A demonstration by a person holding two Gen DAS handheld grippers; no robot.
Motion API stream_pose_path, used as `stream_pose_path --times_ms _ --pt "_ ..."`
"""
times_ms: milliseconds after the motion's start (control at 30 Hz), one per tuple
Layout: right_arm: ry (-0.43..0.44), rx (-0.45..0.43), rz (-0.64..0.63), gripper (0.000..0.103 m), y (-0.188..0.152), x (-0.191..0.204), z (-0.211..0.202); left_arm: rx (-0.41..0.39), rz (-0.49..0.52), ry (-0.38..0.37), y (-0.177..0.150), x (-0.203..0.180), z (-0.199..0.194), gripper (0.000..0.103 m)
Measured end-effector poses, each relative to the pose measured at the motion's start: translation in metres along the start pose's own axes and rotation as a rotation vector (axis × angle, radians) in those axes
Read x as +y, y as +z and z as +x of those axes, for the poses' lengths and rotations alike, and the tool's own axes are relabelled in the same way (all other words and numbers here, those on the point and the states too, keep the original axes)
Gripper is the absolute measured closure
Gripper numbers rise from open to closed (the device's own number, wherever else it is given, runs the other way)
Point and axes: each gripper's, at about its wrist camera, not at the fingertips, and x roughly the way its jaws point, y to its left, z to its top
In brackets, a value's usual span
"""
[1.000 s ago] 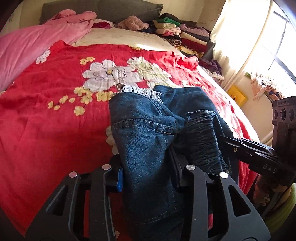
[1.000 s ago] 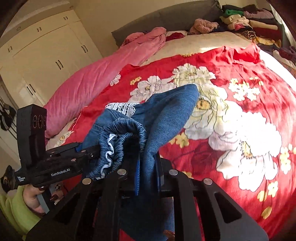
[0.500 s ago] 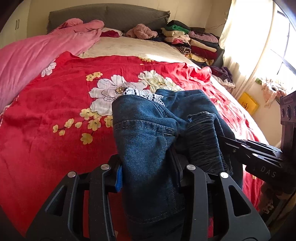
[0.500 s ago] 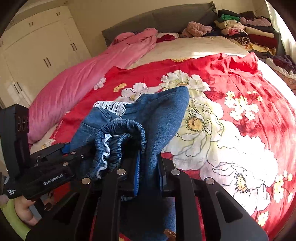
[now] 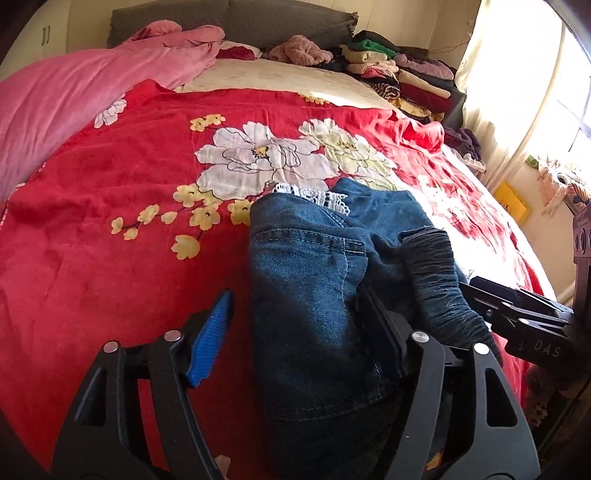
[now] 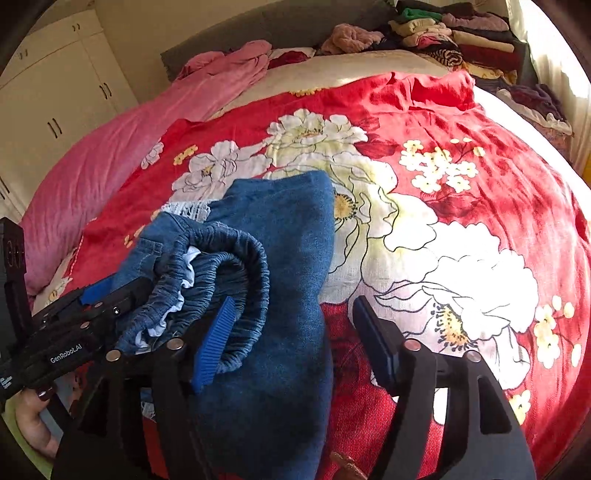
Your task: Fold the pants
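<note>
1. Two black hand-held grippers sit nearest us, both with jaws just spread wide: the left gripper [image 5: 295, 325] and the right gripper [image 6: 291, 328] each straddle cloth without pinching it
2. Between and beyond them we see the folded blue denim pants with a gathered elastic waistband [image 5: 314, 280], resting on the red floral bedspread [image 5: 110, 221]
3. Farther back we find a pink blanket [image 5: 74, 92] at the left, and a pile of folded clothes [image 5: 402, 70] by the grey headboard [image 5: 236, 18]
</note>
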Motion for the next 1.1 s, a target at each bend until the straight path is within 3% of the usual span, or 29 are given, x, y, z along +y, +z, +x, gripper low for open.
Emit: stream_pose_path --times_ms 67,133,233,367,567,800,1100 --pt "-0.004 -0.054 -0.009 0.025 -0.001 0.001 -0.018 -0.019 -0.007 -0.008 0.001 0.000 -0.011 0.028" --pt "-0.001 -0.108 -0.022 0.009 -0.003 0.003 -0.038 -0.043 -0.015 -0.014 0.002 0.000 -0.026 0.012" --pt "0.025 -0.170 -0.037 0.005 -0.010 0.006 -0.065 -0.091 -0.018 0.000 0.003 -0.003 -0.051 0.010" --pt "0.032 -0.229 -0.038 0.005 -0.020 0.009 -0.094 -0.125 -0.005 0.000 -0.003 -0.009 -0.077 0.010" --pt "0.020 -0.250 -0.051 0.005 -0.039 0.013 -0.120 -0.148 0.024 -0.002 -0.019 -0.018 -0.107 0.009" --pt "-0.014 -0.229 -0.062 0.005 -0.067 0.012 -0.130 -0.136 0.041 0.005 -0.041 -0.020 -0.123 0.009" --pt "-0.063 -0.168 -0.074 0.005 -0.089 0.010 -0.130 -0.067 0.038 0.016 -0.071 -0.016 -0.114 0.009"
